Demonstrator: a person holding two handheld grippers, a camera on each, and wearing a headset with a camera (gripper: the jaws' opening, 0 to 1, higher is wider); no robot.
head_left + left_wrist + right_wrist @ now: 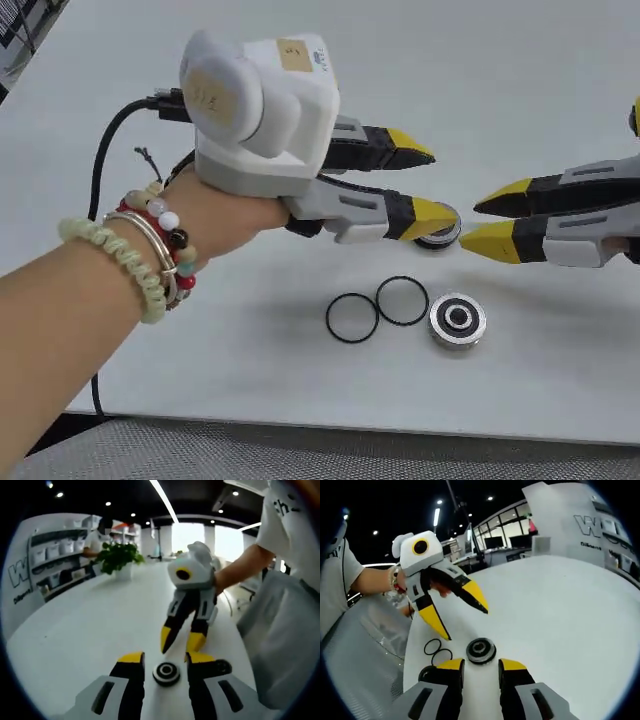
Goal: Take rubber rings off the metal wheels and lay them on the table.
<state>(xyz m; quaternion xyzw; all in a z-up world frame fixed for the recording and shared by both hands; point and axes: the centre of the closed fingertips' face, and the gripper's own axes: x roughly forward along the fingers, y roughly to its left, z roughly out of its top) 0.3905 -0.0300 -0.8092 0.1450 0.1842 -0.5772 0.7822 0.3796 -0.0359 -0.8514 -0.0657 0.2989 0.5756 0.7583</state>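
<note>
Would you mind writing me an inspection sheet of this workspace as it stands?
Surface: white table, clean.
Job's things: two rubber rings lie flat beside a silver-rimmed wheel; a second wheel, dark-rimmed, lies at the jaw tips of the left gripper.
Clutter: nothing seen near the work.
Grippers: left gripper open; right gripper open, its tips facing the left gripper's.
Cables: a black cable runs from the left gripper to the table's near edge.
Surroundings: potted plant, shelves, ceiling lights.
</note>
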